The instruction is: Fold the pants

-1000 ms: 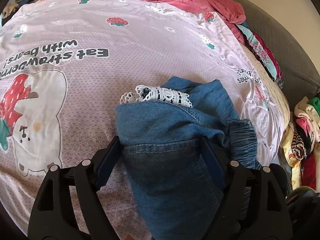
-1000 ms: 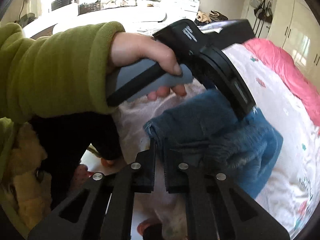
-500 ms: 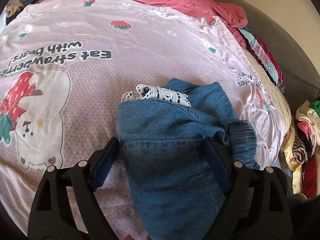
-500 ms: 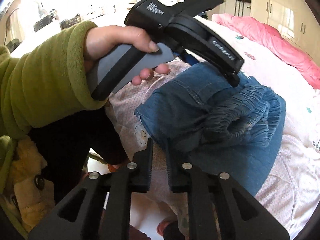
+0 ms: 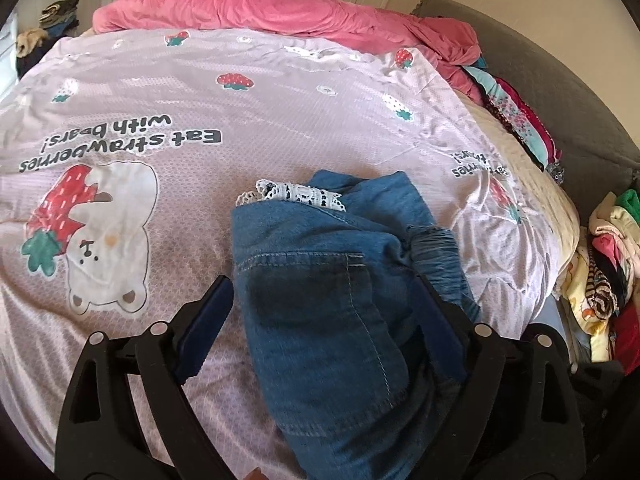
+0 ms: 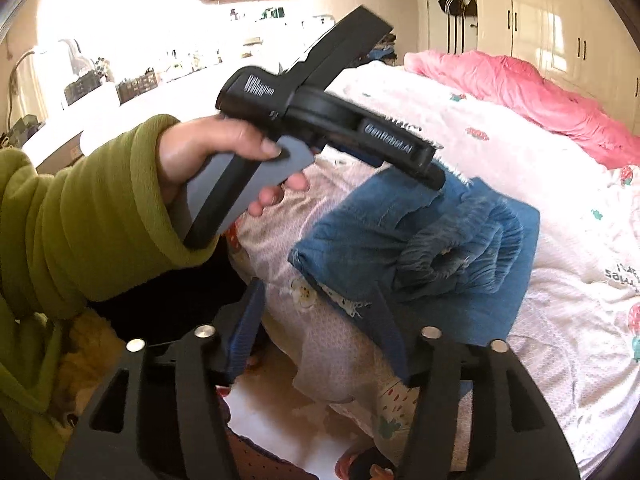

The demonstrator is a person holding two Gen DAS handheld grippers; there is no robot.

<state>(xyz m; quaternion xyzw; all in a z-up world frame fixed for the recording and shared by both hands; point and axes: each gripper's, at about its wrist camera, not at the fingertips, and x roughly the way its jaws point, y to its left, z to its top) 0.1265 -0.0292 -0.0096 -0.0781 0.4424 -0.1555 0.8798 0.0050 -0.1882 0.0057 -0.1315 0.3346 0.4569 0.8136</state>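
Note:
The folded blue denim pants (image 5: 320, 280) with a white lace trim (image 5: 296, 194) lie on the pink strawberry bedspread (image 5: 200, 200) near the bed's front edge. My left gripper (image 5: 320, 300) is open, its fingers standing wide on either side of the pants, just above them. In the right wrist view the pants (image 6: 420, 248) lie as a bundle with the elastic waistband (image 6: 472, 252) on top. My right gripper (image 6: 320, 312) is open and empty at the near corner of the pants. The left gripper's body and the hand holding it (image 6: 320, 120) hover over the pants.
A pink duvet (image 5: 280, 8) is bunched at the far end of the bed. A grey headboard (image 5: 540, 80) and stacked clothes (image 5: 612, 260) are on the right. A desk with clutter (image 6: 160, 80) and wardrobes (image 6: 540, 20) stand beyond the bed.
My right gripper, shut on the pants' edge before, has opened and let go. My left gripper has lifted and drawn back a little, staying open over the pants.

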